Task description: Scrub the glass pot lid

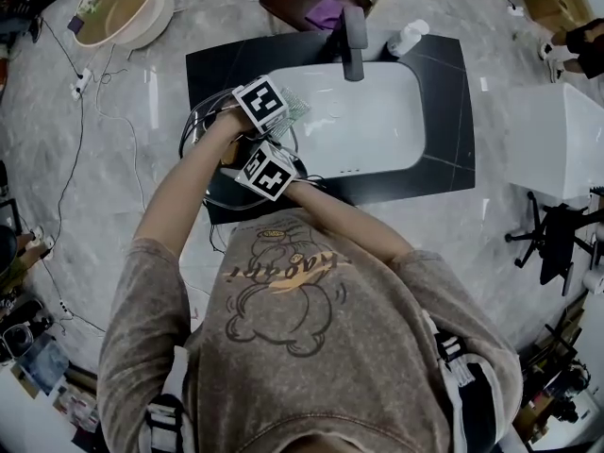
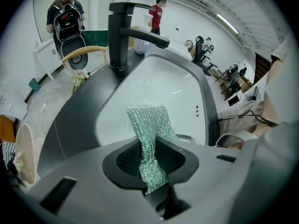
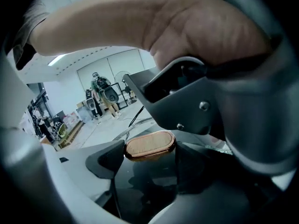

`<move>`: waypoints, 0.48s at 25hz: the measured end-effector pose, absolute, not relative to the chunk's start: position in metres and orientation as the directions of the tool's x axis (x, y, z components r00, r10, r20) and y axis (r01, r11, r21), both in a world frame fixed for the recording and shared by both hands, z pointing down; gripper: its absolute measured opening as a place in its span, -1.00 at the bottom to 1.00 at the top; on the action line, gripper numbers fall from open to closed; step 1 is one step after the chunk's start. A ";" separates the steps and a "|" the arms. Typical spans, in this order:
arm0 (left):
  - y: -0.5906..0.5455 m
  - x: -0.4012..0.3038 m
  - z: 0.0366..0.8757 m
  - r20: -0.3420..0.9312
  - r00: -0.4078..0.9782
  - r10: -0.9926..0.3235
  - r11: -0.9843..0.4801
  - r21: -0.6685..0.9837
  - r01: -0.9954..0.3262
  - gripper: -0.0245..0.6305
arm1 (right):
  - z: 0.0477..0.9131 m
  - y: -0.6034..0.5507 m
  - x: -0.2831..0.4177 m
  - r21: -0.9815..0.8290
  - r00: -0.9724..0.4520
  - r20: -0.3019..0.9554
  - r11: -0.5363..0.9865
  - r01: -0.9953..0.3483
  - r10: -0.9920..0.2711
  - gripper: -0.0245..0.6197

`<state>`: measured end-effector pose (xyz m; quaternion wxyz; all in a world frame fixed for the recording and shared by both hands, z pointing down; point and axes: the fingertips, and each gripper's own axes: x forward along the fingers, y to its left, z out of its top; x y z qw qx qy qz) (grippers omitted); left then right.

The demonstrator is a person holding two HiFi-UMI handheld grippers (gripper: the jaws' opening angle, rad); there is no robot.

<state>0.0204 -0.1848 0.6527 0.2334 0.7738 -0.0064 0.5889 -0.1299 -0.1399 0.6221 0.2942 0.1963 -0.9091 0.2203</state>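
Left gripper view: your left gripper (image 2: pixel 150 161) clamps the green scouring cloth (image 2: pixel 147 122), right gripper (image 3: pixel 148 160) fingers pinch the lid knob (image 3: pixel 149 145); brace the glass pot lid (image 3: pixel 140 185), scrub in circles

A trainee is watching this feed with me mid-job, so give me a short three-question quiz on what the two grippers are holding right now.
1. Multiple choice: what is clamped in the jaws of the left gripper?
A) a green mesh cloth
B) a yellow sponge
C) a bottle brush
2. True or false: the right gripper holds the glass pot lid by its rim.
3. Fill in: the black faucet stands at the edge of the white ____.

Key
1. A: the green mesh cloth hangs out past the closed jaws.
2. False: the jaws close on the lid's wooden knob.
3. sink.
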 end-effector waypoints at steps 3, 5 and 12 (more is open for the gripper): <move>-0.186 0.023 0.653 0.911 0.316 0.265 -0.891 0.356 -0.281 -0.66 | 0.622 -0.140 -0.130 -0.284 -0.749 0.621 0.825 -0.489 -0.231 0.13; -0.201 0.024 0.655 0.917 0.337 0.211 -0.902 0.316 -0.294 -0.66 | 0.622 -0.139 -0.130 -0.284 -0.749 0.621 0.824 -0.490 -0.231 0.13; -0.206 0.024 0.651 0.862 0.463 0.205 -0.824 0.407 -0.393 -0.65 | 0.624 -0.136 -0.126 -0.282 -0.753 0.628 0.845 -0.454 -0.195 0.13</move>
